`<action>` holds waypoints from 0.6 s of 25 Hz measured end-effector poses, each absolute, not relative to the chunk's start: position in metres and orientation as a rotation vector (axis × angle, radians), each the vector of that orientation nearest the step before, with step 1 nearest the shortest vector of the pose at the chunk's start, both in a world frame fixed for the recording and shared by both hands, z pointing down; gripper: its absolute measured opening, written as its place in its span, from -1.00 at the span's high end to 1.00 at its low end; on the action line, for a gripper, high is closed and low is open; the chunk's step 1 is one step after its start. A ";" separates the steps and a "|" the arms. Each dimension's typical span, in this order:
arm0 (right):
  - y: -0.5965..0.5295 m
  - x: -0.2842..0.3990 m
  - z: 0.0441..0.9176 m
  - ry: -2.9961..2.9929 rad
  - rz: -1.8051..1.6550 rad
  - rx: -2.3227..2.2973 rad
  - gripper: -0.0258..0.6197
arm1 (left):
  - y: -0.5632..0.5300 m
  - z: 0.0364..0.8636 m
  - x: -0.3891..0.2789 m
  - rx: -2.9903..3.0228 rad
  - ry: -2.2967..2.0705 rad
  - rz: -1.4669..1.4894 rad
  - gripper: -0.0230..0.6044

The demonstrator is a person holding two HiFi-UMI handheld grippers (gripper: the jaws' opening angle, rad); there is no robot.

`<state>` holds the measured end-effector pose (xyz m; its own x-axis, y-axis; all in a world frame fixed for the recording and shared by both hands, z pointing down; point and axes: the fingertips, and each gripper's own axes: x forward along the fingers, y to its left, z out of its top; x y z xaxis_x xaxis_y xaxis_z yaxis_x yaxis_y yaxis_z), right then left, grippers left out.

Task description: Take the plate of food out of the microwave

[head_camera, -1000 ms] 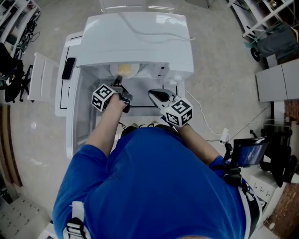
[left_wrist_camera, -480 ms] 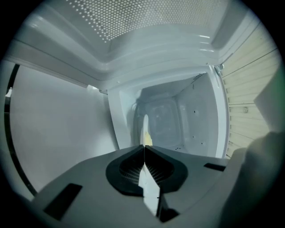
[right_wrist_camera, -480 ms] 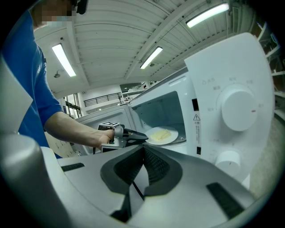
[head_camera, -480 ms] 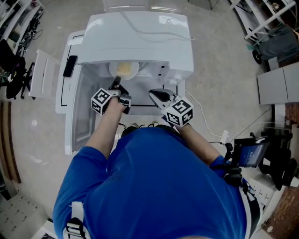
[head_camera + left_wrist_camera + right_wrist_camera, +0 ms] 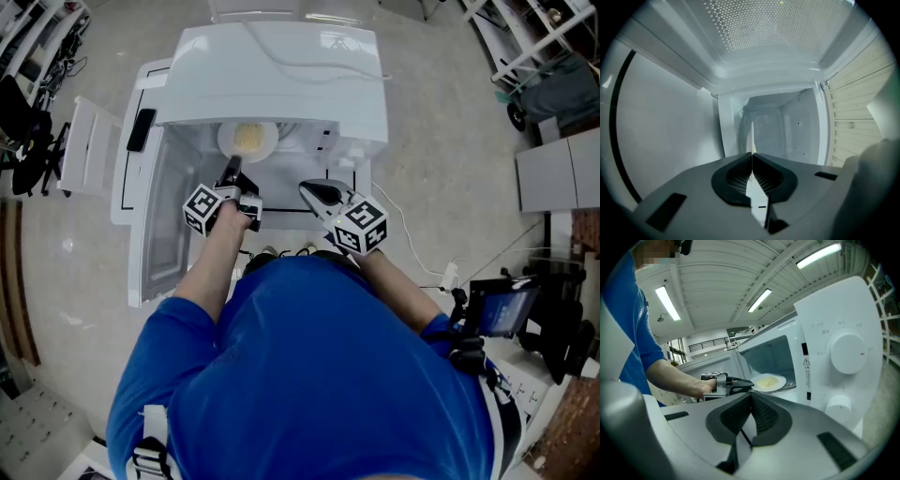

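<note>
We've got our left gripper (image 5: 232, 171) clamped on the plate (image 5: 226, 144) at its 6 o'clock, inside the microwave (image 5: 281, 80); right gripper (image 5: 307, 190) sits closed, empty, at the left one's 3 o'clock.

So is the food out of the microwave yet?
Not yet. Done: the microwave door stands open. In hand: the left gripper has its fingers shut on the rim of the plate of yellow food. Left: the plate is still at the mouth of the microwave, so it must be pulled out. The right gripper is shut, empty, in front.
</note>
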<state>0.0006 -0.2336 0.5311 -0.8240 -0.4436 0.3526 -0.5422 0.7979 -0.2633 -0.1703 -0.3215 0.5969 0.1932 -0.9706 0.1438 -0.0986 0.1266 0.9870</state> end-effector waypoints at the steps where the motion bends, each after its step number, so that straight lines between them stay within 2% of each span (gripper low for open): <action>1: -0.233 0.001 0.531 -2.714 0.517 0.760 0.92 | -0.320 0.597 -0.170 1.258 -1.177 -0.930 0.87; 15: -0.226 0.016 0.531 -2.744 0.560 0.722 0.92 | -0.283 0.580 -0.165 1.262 -1.148 -1.052 0.87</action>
